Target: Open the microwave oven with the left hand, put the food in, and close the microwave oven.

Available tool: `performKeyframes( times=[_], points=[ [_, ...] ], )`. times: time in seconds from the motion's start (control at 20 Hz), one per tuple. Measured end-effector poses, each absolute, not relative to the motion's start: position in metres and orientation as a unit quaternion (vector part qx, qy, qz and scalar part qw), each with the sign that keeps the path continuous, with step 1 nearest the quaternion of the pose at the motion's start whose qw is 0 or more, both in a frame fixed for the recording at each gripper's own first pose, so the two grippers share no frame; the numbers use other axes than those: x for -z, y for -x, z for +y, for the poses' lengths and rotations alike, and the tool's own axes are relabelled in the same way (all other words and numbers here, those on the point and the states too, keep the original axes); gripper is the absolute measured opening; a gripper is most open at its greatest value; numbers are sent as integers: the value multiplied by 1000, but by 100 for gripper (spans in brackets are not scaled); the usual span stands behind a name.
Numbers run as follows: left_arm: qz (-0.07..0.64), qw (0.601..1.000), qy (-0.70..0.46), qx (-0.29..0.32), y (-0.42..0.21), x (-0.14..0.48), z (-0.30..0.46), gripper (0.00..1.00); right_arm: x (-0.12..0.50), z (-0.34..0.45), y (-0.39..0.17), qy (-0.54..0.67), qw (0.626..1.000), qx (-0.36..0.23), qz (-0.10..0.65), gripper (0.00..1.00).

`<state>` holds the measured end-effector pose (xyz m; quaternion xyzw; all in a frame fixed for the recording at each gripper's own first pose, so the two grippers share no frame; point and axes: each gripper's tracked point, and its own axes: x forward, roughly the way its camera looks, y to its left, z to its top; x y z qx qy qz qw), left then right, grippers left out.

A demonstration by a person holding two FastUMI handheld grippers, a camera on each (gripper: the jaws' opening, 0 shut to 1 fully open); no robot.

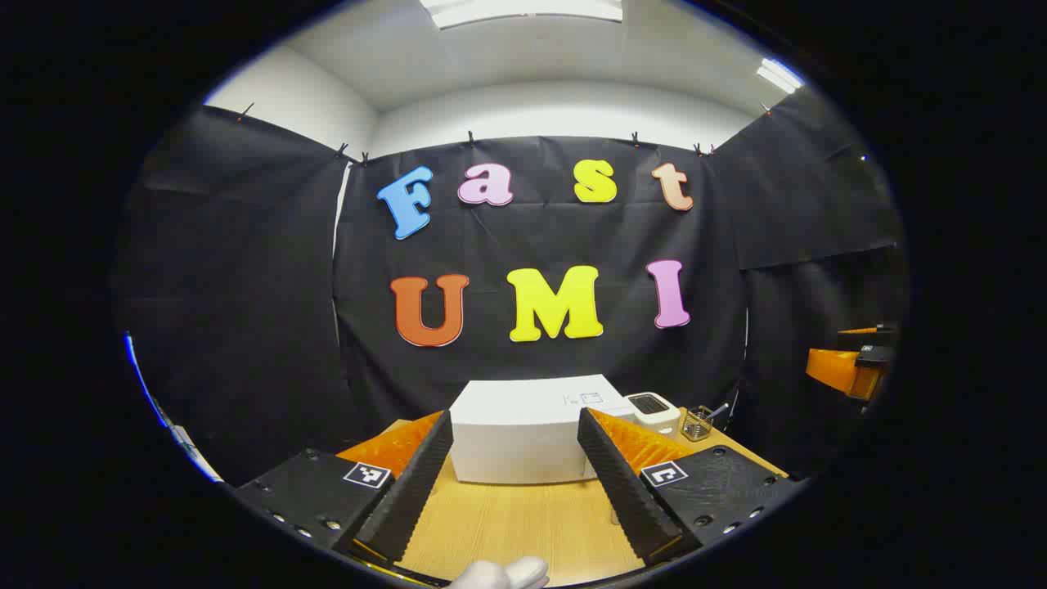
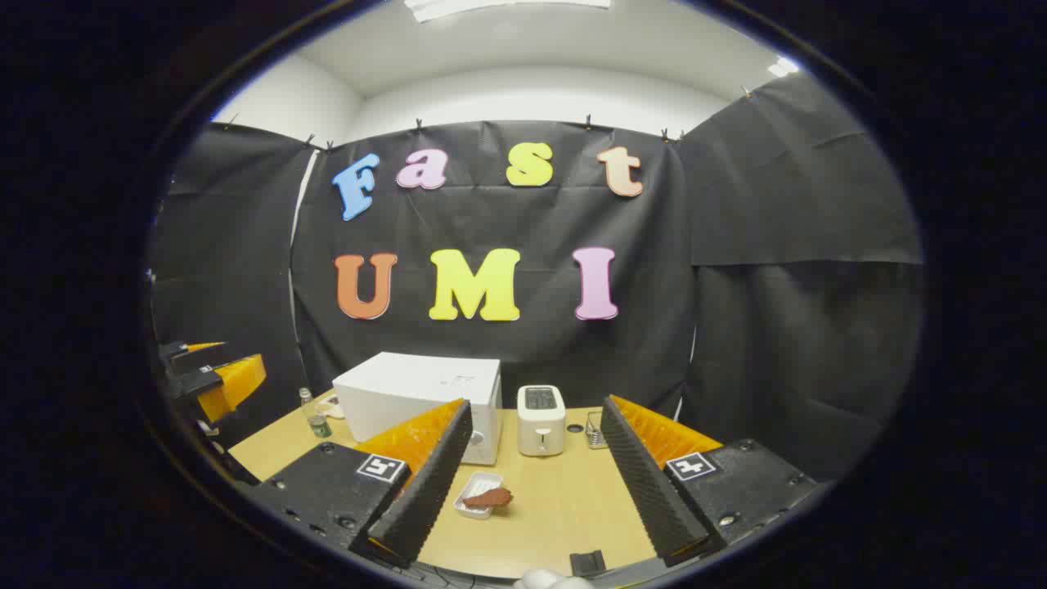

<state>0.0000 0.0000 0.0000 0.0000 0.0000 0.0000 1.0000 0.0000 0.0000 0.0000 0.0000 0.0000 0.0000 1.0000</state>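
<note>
A white microwave oven [image 1: 527, 438] stands closed at the back of the wooden table [image 1: 523, 523], straight ahead between the spread fingers of my left gripper [image 1: 515, 491], which is open and holds nothing. From the right gripper view the microwave oven [image 2: 421, 401] sits left of centre. In front of it lies a small white tray [image 2: 477, 496] with a brown piece of food [image 2: 489, 496] on it. My right gripper [image 2: 536, 499] is open above the table's near part, the tray just inside its left finger. The other gripper [image 2: 214, 376] hangs at far left.
A white toaster [image 2: 541, 419] stands right of the microwave, with a wire basket [image 2: 596, 430] beyond it and a small bottle [image 2: 313, 415] at the microwave's left. The toaster [image 1: 653, 411] and basket [image 1: 697, 423] also sit at the table's back right. The other gripper [image 1: 851, 364] hovers at right.
</note>
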Motion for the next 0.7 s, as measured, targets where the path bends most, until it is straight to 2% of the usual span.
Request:
performKeyframes(
  times=[0.05,0.1,0.15,0.2,0.25,0.3,0.5,0.55,0.6,0.7],
  points=[
    [0,1000,-1,-1,-4,1,-1,95,0,-1,0,1,1000,1,2,100],
    [1,1000,-2,-2,-6,2,-1,95,2,0,-1,1,1000,1,3,91],
    [3,1000,-2,-2,-7,5,-2,95,1,-1,-2,0,1000,3,3,100],
    [3,1000,-3,-2,-10,5,-3,95,3,-1,-4,-2,1000,4,6,100],
    [5,1000,-5,-2,-12,6,-5,95,4,-2,-6,-5,1000,4,7,91],
    [5,1000,-6,-3,-15,9,-6,95,5,-2,-9,-8,1000,4,8,100],
    [11,1000,-5,-3,-26,14,-11,95,6,-14,-27,-10,1000,6,10,100],
    [12,1000,-7,-5,-30,18,-13,95,10,-16,-28,-10,1000,7,13,91],
    [10,1000,-8,-5,-34,20,-15,95,9,-18,-30,-11,1000,7,14,100],
    [7,1000,-11,-1,-44,29,-22,95,9,-26,-34,-12,1000,11,17,100]
  ],
)
